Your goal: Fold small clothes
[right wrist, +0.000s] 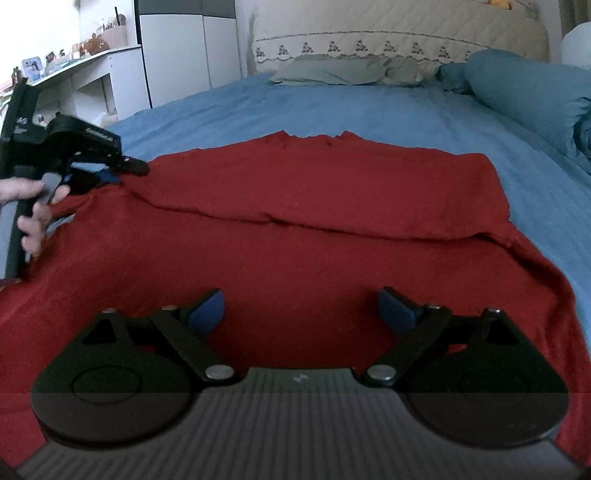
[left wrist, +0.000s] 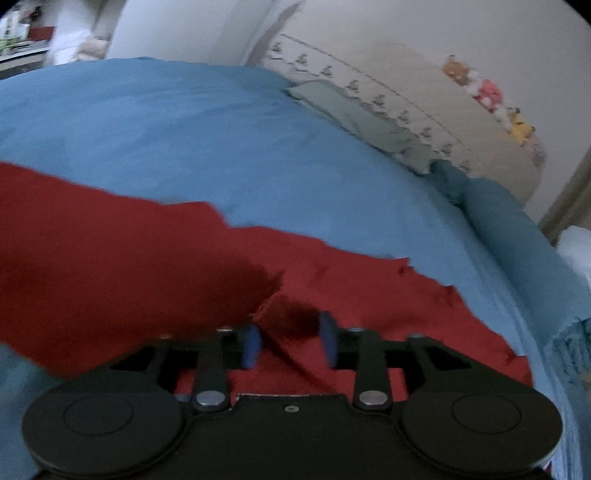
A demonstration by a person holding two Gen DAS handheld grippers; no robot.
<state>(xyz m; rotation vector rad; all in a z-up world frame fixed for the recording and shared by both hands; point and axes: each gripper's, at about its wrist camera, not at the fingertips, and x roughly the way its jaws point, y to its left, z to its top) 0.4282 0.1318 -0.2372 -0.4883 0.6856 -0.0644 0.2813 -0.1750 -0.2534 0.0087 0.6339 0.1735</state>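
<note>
A dark red garment (right wrist: 295, 229) lies spread on the blue bed sheet (right wrist: 332, 107), with a fold line running across its middle. My right gripper (right wrist: 301, 314) is open and empty, low over the garment's near part. My left gripper (right wrist: 110, 173) shows at the left of the right wrist view, at the garment's left edge. In the left wrist view the left gripper (left wrist: 290, 341) has its blue pads a small gap apart over the red garment (left wrist: 351, 306), and a raised blurred flap of red cloth (left wrist: 110, 251) fills the left side. I cannot tell whether the pads grip cloth.
Pale green pillows (right wrist: 332, 70) and a cream headboard (right wrist: 406, 33) are at the far end of the bed. A rolled blue duvet (right wrist: 535, 96) lies along the right. A white desk with small items (right wrist: 85, 66) stands at the left.
</note>
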